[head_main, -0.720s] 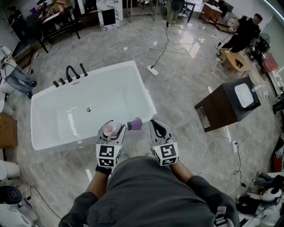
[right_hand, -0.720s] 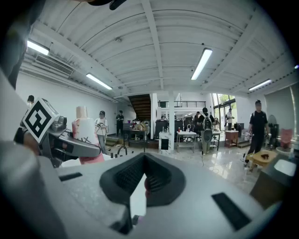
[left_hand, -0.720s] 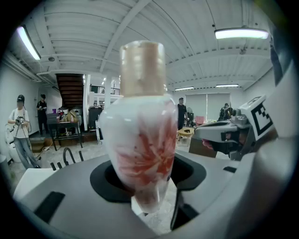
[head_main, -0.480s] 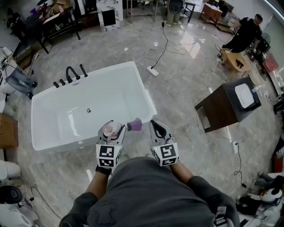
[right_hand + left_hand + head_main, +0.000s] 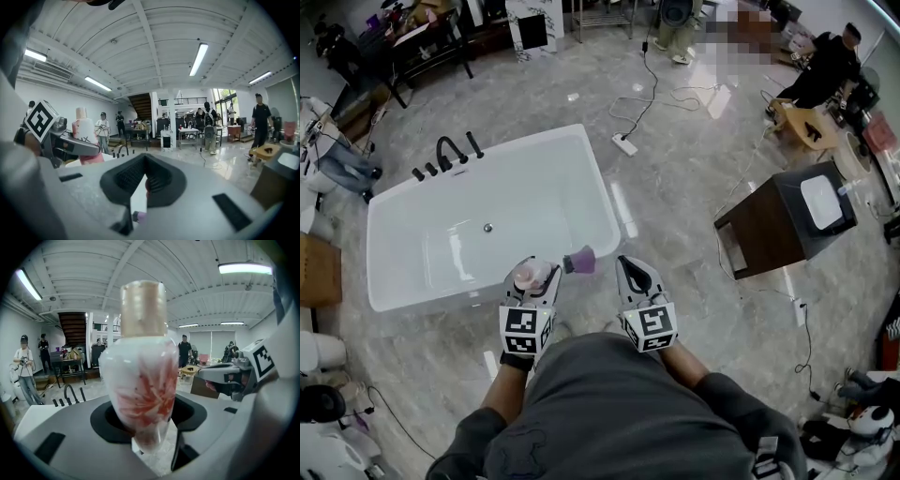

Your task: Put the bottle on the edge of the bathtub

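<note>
A white bottle (image 5: 532, 275) with a red flower print and a beige cap stands upright between the jaws of my left gripper (image 5: 532, 269), which is shut on its lower body. It fills the left gripper view, bottle (image 5: 140, 380) above gripper (image 5: 145, 425). In the head view it hangs over the near right rim of the white bathtub (image 5: 609, 197). My right gripper (image 5: 631, 269) sits just right of it, off the tub's corner, jaws together and holding nothing. The right gripper (image 5: 144, 180) sees the bottle (image 5: 84, 129) to its left.
A small purple object (image 5: 580, 260) sits by the tub's near rim, between the grippers. Black taps (image 5: 450, 155) stand at the tub's far left end. A brown cabinet (image 5: 773, 230) with a white basin is to the right. A power strip (image 5: 622, 145) and cables lie beyond the tub.
The left gripper with the bottle has shifted slightly left along the tub's near rim. The right gripper has barely moved.
</note>
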